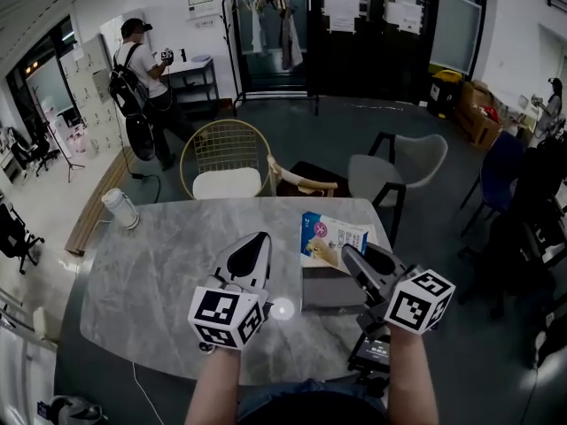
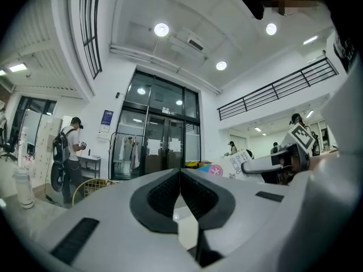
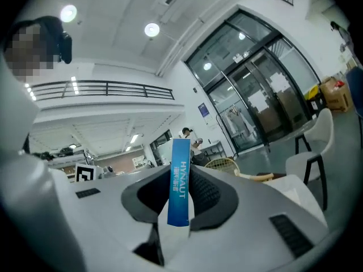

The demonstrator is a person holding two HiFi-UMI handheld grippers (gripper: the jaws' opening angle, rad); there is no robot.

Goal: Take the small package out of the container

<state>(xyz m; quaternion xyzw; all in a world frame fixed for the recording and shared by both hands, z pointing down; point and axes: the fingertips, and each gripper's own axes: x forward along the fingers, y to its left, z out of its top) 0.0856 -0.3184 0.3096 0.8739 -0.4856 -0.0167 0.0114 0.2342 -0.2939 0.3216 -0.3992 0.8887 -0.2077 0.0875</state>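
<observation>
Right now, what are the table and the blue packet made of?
Table: probably marble or a stone-look top, grey with pale veins, polished enough to show a bright glare spot. Blue packet: likely thin plastic or foil, with a smooth printed face; it could be card.

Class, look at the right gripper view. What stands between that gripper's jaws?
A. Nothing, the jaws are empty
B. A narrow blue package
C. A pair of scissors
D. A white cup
B: in the right gripper view, the right gripper has its jaws closed on a narrow blue package that stands upright between the pads.
</observation>
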